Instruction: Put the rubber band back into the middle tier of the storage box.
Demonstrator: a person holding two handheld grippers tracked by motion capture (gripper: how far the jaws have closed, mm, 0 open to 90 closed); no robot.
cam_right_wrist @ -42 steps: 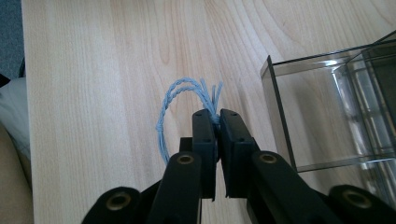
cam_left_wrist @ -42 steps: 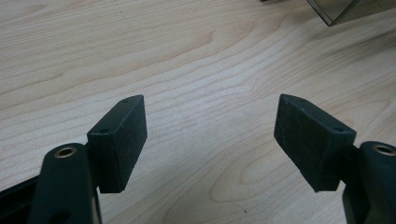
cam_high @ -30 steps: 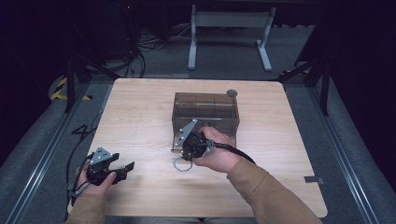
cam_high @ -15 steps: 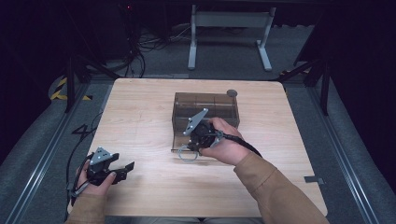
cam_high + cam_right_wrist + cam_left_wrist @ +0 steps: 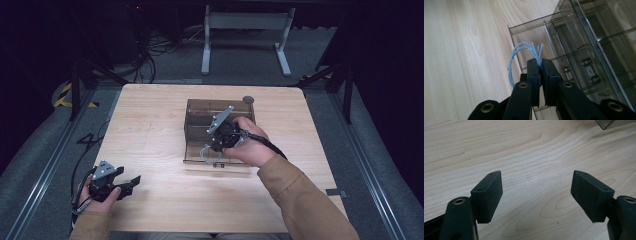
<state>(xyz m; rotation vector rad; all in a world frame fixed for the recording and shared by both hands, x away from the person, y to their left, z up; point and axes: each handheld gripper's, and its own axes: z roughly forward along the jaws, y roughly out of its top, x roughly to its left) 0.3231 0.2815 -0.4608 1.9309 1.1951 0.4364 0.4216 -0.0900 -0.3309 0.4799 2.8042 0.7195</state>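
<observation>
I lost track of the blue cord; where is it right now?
The blue cord is pinched in the right tongs, looped at the clear box's near edge, mid-table in the high view.

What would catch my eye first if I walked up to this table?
Probably the light blue twisted cord, pinched in the right gripper and looping over the edge of the smoky clear compartment box at the table's middle. Next, the left gripper, jaws wide open with nothing between them, at the near left corner of the pale wooden table.
</observation>
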